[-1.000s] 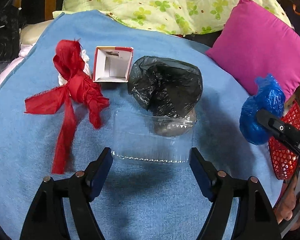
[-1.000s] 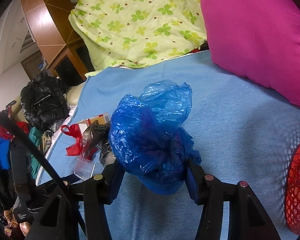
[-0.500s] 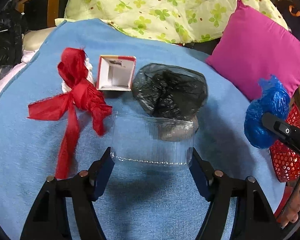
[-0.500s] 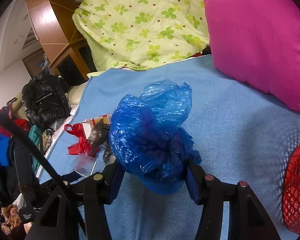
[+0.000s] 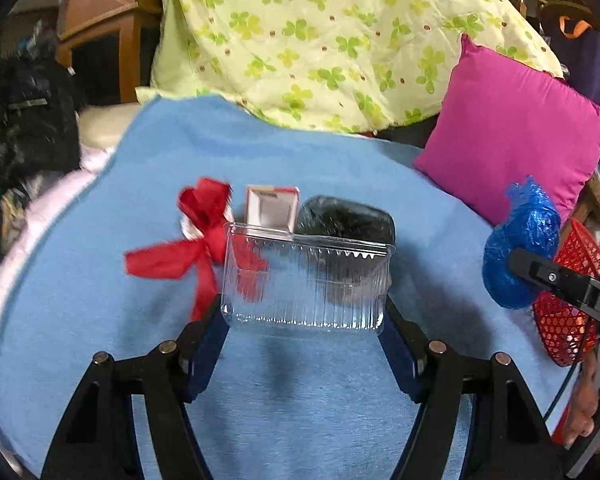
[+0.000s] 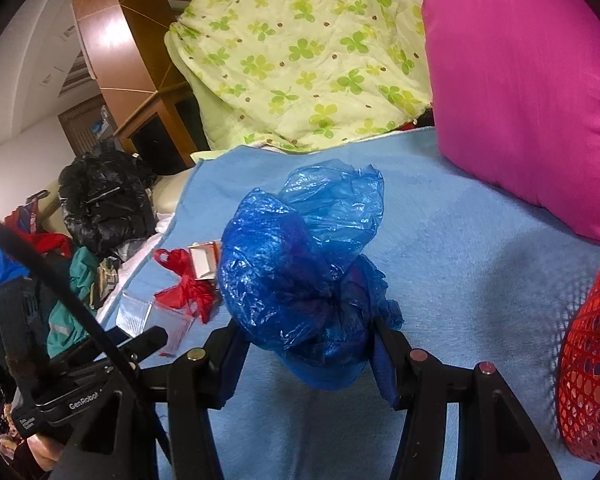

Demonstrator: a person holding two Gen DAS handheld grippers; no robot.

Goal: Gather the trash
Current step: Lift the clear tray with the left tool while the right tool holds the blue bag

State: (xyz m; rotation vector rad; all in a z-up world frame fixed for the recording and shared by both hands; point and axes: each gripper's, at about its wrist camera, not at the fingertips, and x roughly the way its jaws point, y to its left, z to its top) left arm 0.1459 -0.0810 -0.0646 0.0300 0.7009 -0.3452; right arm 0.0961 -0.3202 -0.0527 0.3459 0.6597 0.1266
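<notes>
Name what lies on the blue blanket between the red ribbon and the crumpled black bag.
A small open cardboard box with a red rim lies between the red ribbon and the black bag, as the left wrist view shows.

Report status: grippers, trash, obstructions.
Left gripper clamps clear plastic container. Right gripper holds blue plastic bag. Red basket at right, path unobstructed.

Bedroom: quilt, pillow, blanket.

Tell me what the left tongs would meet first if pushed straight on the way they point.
The left tongs already grip the clear plastic container. Straight beyond it, probably the crumpled black bag on the blue blanket, though depth is hard to judge.
</notes>
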